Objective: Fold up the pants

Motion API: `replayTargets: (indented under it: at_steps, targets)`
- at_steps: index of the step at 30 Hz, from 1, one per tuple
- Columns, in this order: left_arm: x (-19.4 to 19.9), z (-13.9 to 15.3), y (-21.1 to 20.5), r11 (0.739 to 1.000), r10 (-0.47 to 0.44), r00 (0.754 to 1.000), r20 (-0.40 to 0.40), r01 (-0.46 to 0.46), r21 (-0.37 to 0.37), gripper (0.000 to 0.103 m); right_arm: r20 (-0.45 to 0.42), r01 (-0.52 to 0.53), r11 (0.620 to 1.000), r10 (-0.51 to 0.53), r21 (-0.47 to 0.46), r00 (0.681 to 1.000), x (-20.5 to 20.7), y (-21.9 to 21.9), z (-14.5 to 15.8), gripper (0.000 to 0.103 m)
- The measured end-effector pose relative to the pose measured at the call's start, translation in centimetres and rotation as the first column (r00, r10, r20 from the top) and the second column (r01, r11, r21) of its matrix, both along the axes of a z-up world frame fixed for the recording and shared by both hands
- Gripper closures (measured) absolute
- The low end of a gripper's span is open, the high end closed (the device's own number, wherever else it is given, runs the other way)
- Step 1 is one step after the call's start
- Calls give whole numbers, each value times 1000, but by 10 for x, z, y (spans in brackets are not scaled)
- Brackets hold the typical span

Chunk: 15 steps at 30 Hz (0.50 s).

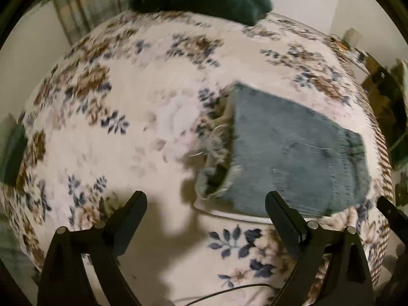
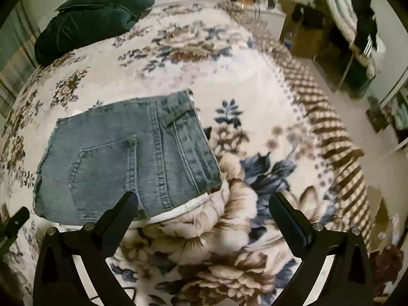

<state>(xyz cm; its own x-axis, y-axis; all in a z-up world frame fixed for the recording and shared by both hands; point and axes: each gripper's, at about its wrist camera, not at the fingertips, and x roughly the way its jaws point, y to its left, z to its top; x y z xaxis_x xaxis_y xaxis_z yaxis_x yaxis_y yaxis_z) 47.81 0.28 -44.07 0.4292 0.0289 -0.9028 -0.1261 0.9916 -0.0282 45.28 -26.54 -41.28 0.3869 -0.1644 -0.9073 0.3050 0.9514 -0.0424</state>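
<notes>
1. Jeans [image 2: 127, 158] lie folded compact near the bed's [image 2: 255, 81] right edge.
2. Left tool [image 1: 206, 204] and right tool [image 2: 204, 204] hover released, holding nothing.
3. Folding looks finished; next, perhaps smoothing.

The jeans [image 2: 122, 158] are showing as matt blue denim with frayed, rough hems, lying on a fuzzy floral fleece blanket [image 2: 255, 89], a dark velvety pillow [image 2: 91, 17] is sitting behind, and the fingers [image 2: 122, 219] are looking matt black plastic.
</notes>
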Motion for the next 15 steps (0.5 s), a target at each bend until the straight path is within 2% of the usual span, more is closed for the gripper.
replayTargets:
  at_steps: [8,15]
  targets:
    - [-41,76,-28,997,-64,995,73,60,50,8,67,-11,999,13,-36,998,-46,22,79,0]
    - [-110,161,-47,993,-101,984,149,92,69,8,172,-50,996,62,-74,983,-123,30,191,0]
